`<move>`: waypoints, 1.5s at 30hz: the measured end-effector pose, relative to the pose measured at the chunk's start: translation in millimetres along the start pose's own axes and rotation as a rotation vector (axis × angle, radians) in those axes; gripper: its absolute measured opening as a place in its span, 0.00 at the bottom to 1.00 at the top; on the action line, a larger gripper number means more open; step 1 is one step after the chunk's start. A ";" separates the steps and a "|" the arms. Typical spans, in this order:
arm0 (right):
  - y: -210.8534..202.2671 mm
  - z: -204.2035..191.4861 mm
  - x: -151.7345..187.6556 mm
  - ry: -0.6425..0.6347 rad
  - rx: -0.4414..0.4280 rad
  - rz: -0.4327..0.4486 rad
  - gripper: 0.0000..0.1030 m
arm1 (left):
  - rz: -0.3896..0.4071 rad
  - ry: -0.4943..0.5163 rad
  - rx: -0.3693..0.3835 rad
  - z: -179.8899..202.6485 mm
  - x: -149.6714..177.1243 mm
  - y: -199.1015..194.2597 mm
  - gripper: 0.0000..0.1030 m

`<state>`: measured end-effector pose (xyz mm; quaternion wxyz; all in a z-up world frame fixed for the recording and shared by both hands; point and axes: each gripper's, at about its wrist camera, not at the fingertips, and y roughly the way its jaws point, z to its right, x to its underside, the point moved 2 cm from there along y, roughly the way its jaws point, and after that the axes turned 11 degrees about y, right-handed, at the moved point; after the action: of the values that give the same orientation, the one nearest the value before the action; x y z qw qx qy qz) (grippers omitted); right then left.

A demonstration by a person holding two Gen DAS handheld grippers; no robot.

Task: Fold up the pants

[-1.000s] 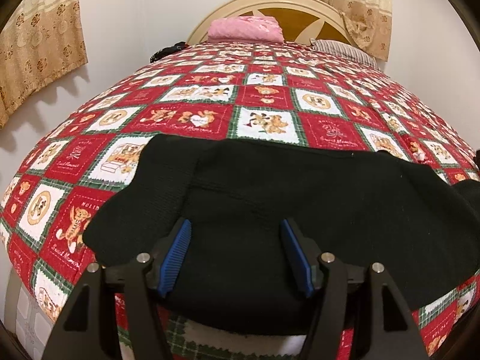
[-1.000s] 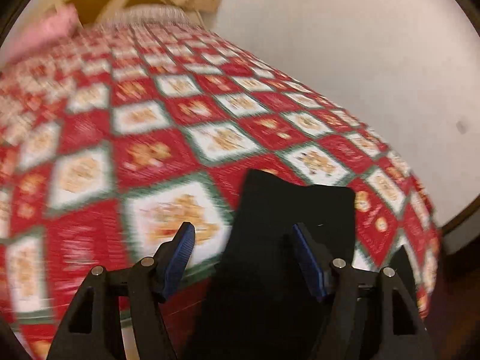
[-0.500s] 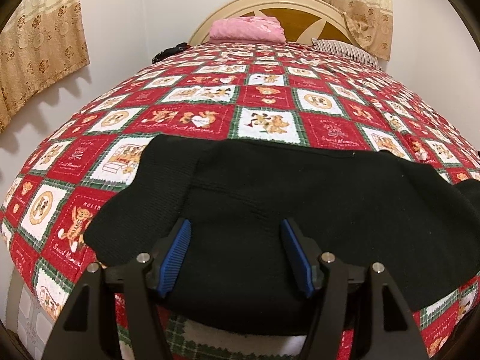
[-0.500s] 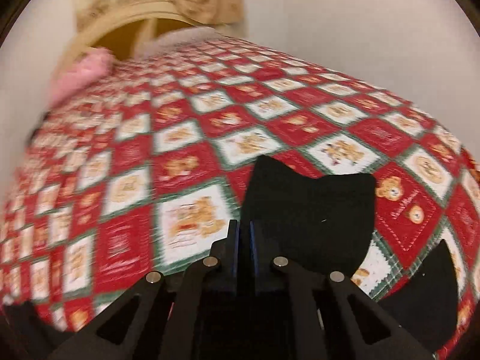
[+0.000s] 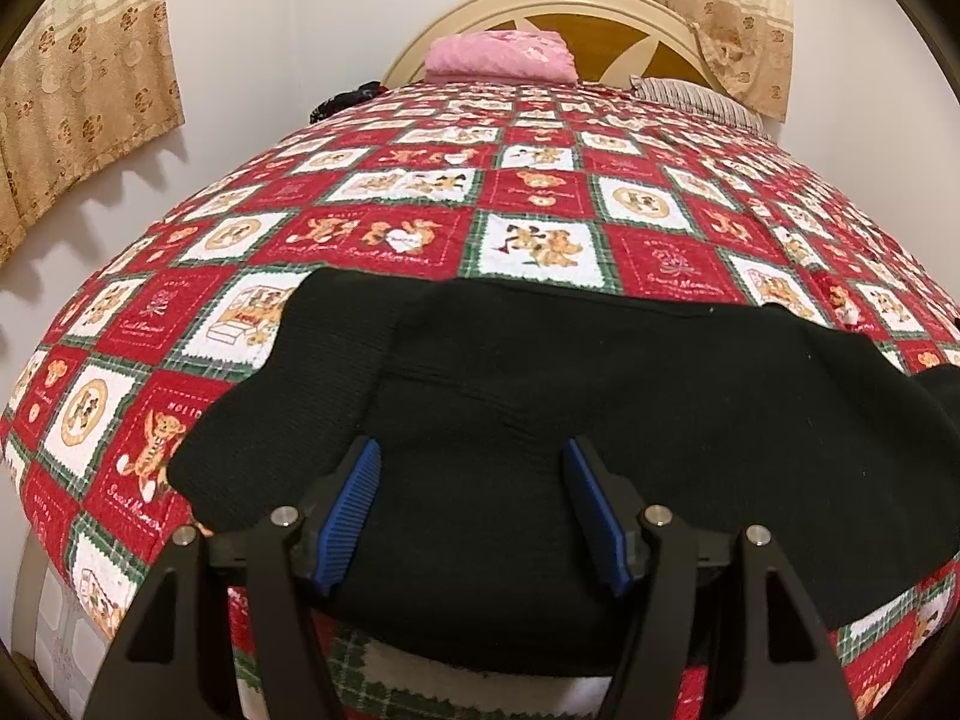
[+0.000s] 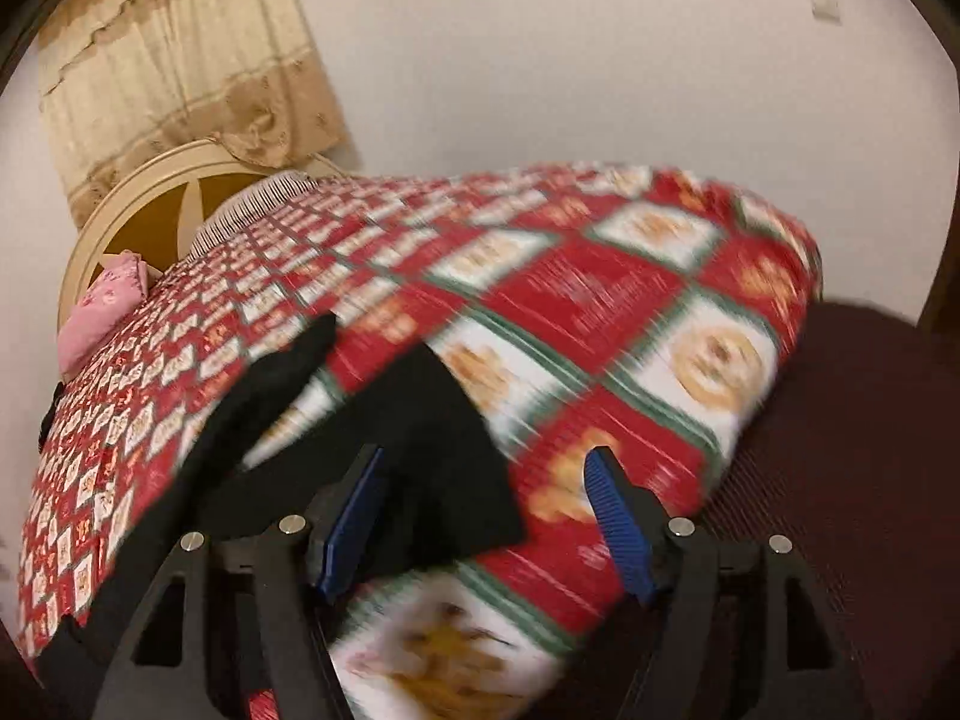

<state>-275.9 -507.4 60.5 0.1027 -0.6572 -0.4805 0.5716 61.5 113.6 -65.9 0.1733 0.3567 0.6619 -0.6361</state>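
Observation:
Black pants [image 5: 600,396] lie spread across a red and white patchwork bedspread [image 5: 540,192] near the bed's foot. My left gripper [image 5: 471,447] hovers over their near edge, open, its blue pads apart and pressing nothing. In the blurred right wrist view, two black leg ends [image 6: 432,420] lie on the bedspread [image 6: 600,312] near the bed's corner. My right gripper [image 6: 486,453] is above them with its jaws opening. One leg end shows beside its left pad, not pinched.
A pink pillow [image 5: 501,57] and a striped pillow [image 5: 696,99] lie by the cream headboard [image 5: 600,6]. Beige curtains [image 5: 78,78] hang on the white walls. A dark item [image 5: 342,99] sits at the bed's far left edge. Dark flooring [image 6: 840,450] lies right of the corner.
The right gripper's jaws were apart, then shut half a second ago, and now stand apart again. Its view has swung and rolled toward the bed's corner. The left gripper has stayed still.

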 end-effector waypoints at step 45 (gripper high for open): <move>52.8 -130.4 -29.0 -0.270 -0.028 -0.063 0.62 | 0.013 -0.023 -0.052 5.4 -0.1 -0.3 0.70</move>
<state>-134.5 -502.4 85.8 0.0456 -0.5603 -0.5182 0.6446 60.1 108.4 -66.3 0.1943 0.3491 0.6738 -0.6216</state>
